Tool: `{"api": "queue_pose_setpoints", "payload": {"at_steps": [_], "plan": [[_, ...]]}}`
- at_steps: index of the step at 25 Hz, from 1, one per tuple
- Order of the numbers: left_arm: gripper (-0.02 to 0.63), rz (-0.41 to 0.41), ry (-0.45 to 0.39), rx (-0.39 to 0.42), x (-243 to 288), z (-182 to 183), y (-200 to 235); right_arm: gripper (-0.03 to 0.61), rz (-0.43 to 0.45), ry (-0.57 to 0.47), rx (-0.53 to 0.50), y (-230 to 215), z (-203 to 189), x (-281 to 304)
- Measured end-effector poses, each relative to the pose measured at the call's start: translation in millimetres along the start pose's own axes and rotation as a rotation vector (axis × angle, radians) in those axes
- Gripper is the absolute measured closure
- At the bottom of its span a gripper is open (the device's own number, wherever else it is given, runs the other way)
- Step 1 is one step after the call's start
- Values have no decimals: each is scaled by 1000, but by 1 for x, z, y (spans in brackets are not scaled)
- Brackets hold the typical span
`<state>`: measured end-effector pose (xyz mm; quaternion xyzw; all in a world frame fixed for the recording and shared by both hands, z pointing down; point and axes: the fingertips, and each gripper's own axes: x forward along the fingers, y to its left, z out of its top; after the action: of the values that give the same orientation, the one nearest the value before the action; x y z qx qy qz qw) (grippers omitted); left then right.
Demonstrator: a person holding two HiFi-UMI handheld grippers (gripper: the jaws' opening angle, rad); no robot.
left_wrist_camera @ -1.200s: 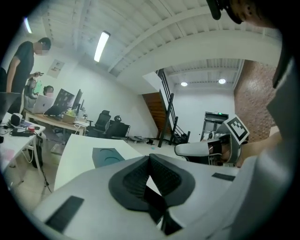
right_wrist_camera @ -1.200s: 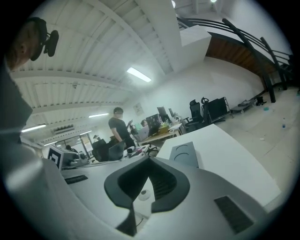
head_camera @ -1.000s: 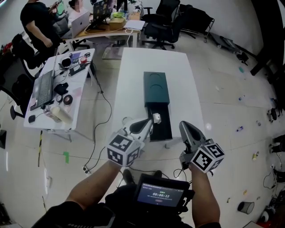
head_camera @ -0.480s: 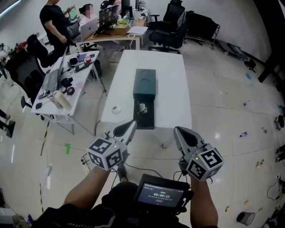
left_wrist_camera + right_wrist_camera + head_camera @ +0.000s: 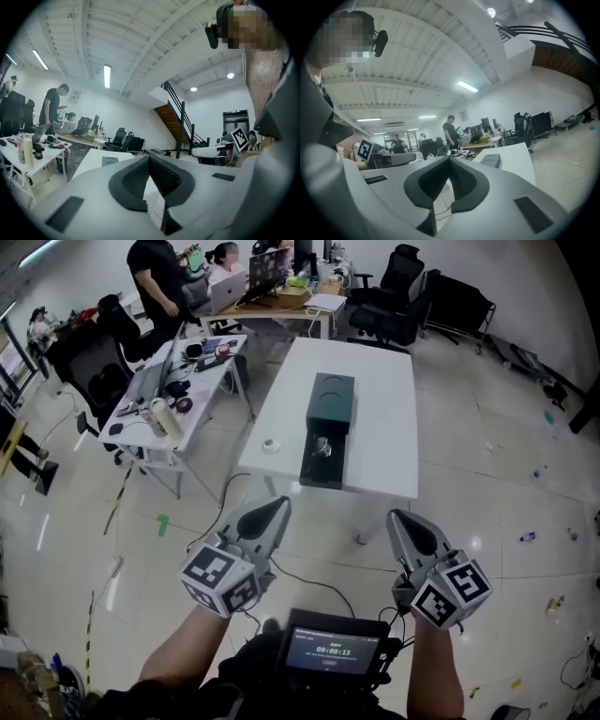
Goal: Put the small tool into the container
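Both tools are held low over the floor, short of the near edge of the white bench (image 5: 375, 442) and tilted up toward it. The left tool (image 5: 275, 510) has its jaws pressed together, the ribbed pads meeting in a single seam with nothing between them. The right tool (image 5: 402, 519) is likewise fully closed and empty. They sit side by side and well apart from each other, marker cubes toward the person.

The dark green container (image 5: 331, 399) lies on the bench ahead of the tips, well apart from both tools and roughly between their two lines, a little nearer the left tool's side. Its black drawer (image 5: 312, 480) is pulled out toward the tools. The small shiny piece (image 5: 322, 446) lies inside that drawer, in its far half near the green body. It is out of reach of either tool and touched by neither.

A small roll of tape (image 5: 271, 445) rests on the bench ahead of the left tool, just left of the drawer. Far off to the left tool's outer side stands a cluttered side desk (image 5: 141, 418), with a person in dark clothes (image 5: 157, 273) standing beyond it. Behind the tools, between the person's forearms, a screen device (image 5: 328, 652) is mounted at the chest. A dark cable (image 5: 309, 583) trails over the floor between the two tools.
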<state>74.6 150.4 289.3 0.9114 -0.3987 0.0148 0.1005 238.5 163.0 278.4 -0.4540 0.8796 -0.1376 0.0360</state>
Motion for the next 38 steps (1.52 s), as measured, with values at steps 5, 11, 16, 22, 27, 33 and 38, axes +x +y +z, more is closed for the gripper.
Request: {"api": "queue_pose_setpoints", "payload": {"at_steps": [5,11,16,22,27,33,38], "plan": [[595,18,21,47,-65,-2,23,577,-45,-23,10,49,-13,-4],[597,48,-41,46,-120,1,60,577,-117,-2,-51,99,-30,5],[597,-10,-13,36,-131,-11,54,577,-145,0,-64,117,-32,-3],[596,11,-42,41,-146,-2,47,577,-136,2,-78,130,-32,-15],[595,12,-60,67,-143,8,27,577,-124,-9,-86,126,-19,-31],[596,20,-46,23,-140,8,19,577,-117,-22,-89,120,-9,-36],[597,-2,-64,-8,-143,21,8,577,-112,-18,-114,121,-4,-38]]}}
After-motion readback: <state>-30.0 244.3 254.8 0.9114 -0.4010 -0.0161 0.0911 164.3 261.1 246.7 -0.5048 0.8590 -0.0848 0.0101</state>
